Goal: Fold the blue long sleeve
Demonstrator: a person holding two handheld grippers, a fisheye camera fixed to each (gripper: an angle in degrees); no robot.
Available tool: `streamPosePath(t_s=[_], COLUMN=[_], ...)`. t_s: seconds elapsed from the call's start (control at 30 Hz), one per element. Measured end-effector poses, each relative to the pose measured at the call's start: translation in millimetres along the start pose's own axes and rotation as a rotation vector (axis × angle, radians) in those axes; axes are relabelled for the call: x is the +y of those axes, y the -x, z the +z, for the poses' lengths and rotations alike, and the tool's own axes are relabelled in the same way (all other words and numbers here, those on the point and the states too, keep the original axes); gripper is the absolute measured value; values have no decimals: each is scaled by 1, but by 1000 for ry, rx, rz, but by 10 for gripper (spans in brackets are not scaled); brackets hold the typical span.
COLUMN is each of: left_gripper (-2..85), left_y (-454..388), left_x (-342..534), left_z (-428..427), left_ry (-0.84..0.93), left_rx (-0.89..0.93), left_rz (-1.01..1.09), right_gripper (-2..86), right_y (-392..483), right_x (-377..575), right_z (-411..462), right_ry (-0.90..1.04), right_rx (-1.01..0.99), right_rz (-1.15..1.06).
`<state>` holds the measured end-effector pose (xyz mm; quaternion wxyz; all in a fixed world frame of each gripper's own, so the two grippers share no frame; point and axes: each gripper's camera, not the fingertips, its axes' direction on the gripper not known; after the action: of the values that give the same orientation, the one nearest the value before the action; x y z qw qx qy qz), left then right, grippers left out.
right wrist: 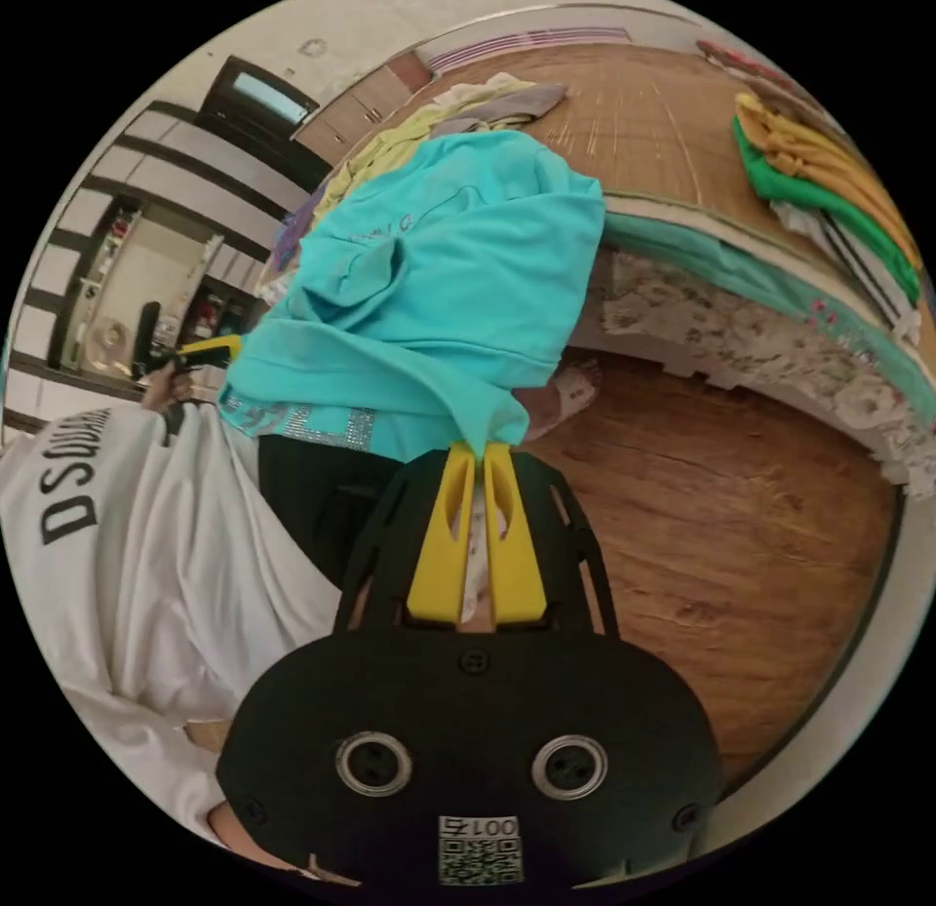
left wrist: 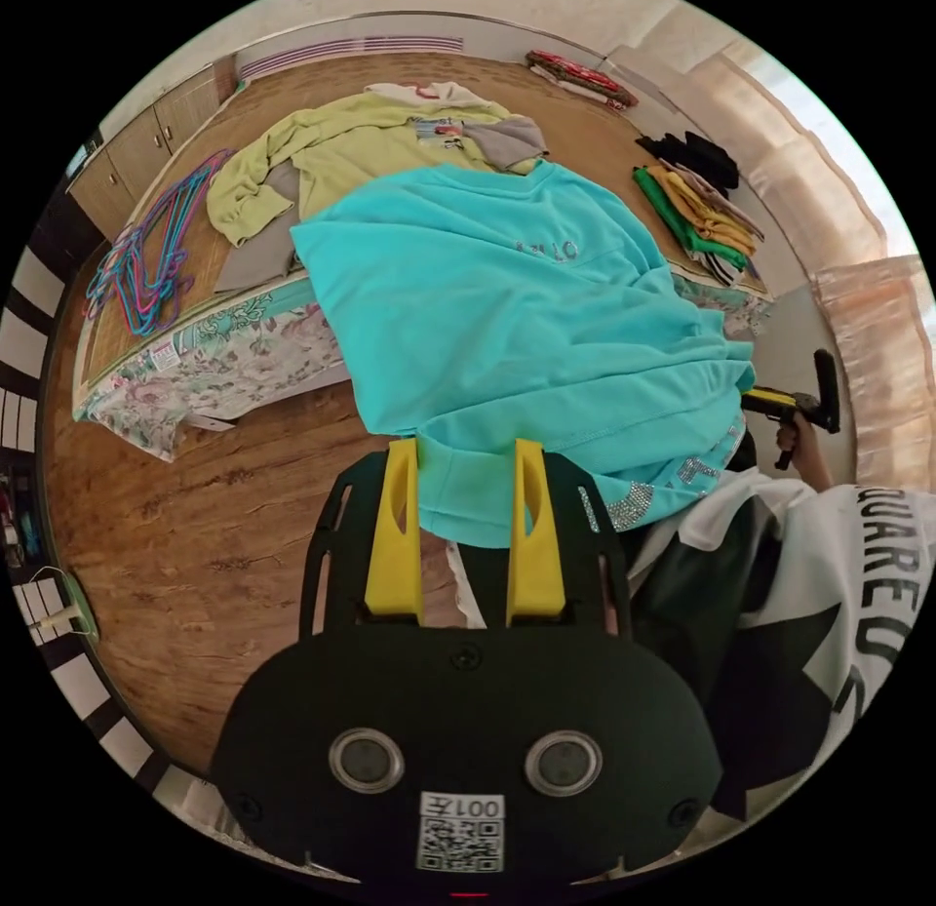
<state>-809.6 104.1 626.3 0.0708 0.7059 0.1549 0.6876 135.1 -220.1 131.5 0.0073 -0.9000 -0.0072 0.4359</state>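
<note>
The blue long sleeve (left wrist: 507, 301) is a turquoise shirt with silvery trim at its hem. It lies partly on the bed and hangs off the near edge toward the person. My left gripper (left wrist: 463, 453) has its yellow jaws wide apart, and a flap of the shirt's lower edge lies loosely between them. In the right gripper view the blue long sleeve (right wrist: 439, 262) hangs in folds, and my right gripper (right wrist: 478, 453) has its jaws nearly together, pinching a point of the cloth. The right gripper (left wrist: 804, 404) also appears in the left gripper view, held in a hand past the shirt's corner.
The bed (left wrist: 224, 345) has a woven mat top and floral sides. A yellow-green garment (left wrist: 331, 150), coloured hangers (left wrist: 146, 262) and a stack of folded clothes (left wrist: 702, 218) lie on it. A person in a white printed top (right wrist: 127, 555) stands close. Wooden floor (right wrist: 721, 535) lies beside the bed.
</note>
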Motion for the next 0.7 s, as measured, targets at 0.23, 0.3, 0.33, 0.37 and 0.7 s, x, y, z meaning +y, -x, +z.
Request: streamPosePath(t_s=[0.23, 0.3, 0.33, 0.37, 0.7], left_gripper=[114, 115, 110, 103, 46], left_y=[11, 10, 10, 10, 25], left_x=[-12, -19, -22, -21, 2], left_z=[5, 19, 29, 33, 24], left_ry=[-2, 73, 132, 148, 269], left_rx=[15, -65, -116, -143, -140], left_rz=[-35, -28, -18, -16, -22], right_gripper=[17, 16, 16, 15, 13], right_y=[50, 56, 60, 64, 101], right_x=[1, 2, 4, 6, 31], right_z=[-32, -43, -50, -58, -85], right_ry=[-70, -114, -147, -180, -395], right_rx=[350, 367, 384, 406, 553], right_rz=[-166, -176, -176, -174, -261])
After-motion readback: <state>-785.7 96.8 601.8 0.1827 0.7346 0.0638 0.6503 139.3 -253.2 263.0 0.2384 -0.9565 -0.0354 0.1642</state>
